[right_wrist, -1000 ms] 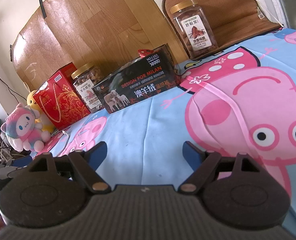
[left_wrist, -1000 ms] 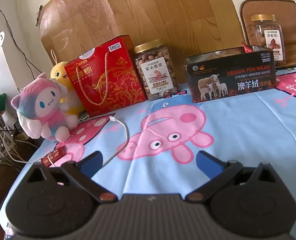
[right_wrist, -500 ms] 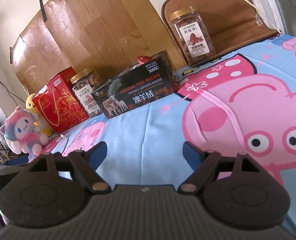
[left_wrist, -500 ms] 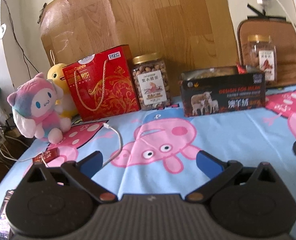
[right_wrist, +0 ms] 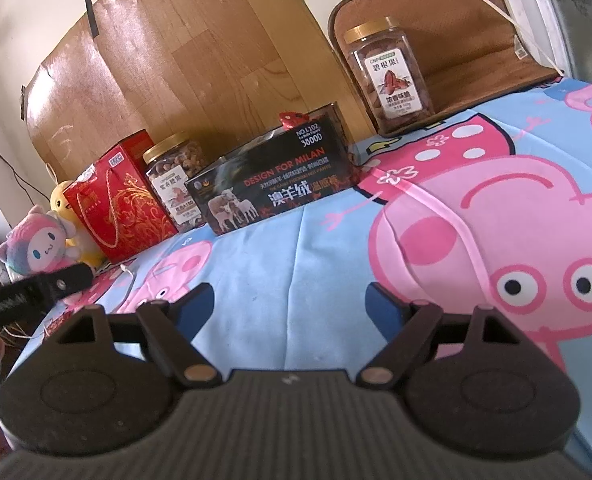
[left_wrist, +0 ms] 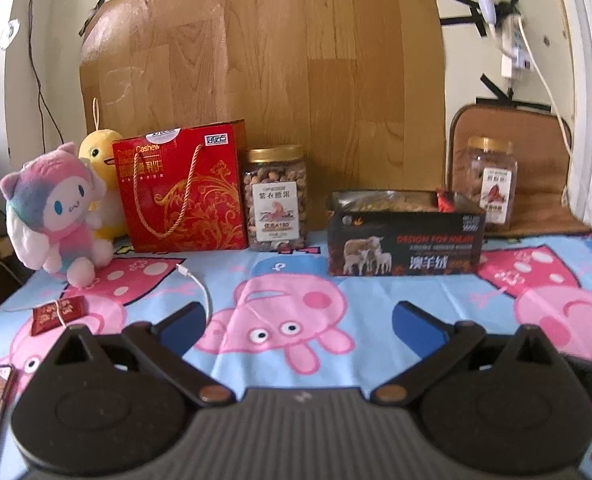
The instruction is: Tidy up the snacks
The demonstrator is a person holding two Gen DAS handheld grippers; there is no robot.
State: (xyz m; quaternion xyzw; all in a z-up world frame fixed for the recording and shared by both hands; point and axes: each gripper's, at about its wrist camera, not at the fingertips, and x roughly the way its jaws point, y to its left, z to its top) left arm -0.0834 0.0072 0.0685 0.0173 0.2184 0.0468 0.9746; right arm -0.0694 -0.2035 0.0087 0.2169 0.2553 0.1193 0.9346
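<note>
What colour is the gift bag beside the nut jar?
Red with gold swirls, the gift bag shows best in the left wrist view.

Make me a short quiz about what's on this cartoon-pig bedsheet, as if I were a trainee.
1. True or false: the red cardboard gift bag with rope handles stands directly beside the clear plastic gold-lidded jar of cashews.
2. What pokes out of the open black cardboard box printed with sheep: A) a red wrapper, B) a spoon, C) a cable?
3. Is either the left gripper or the right gripper holding anything?

Key: 1 true; 2 A, a small red snack wrapper; 3 no, both stand open over the sheet.
</note>
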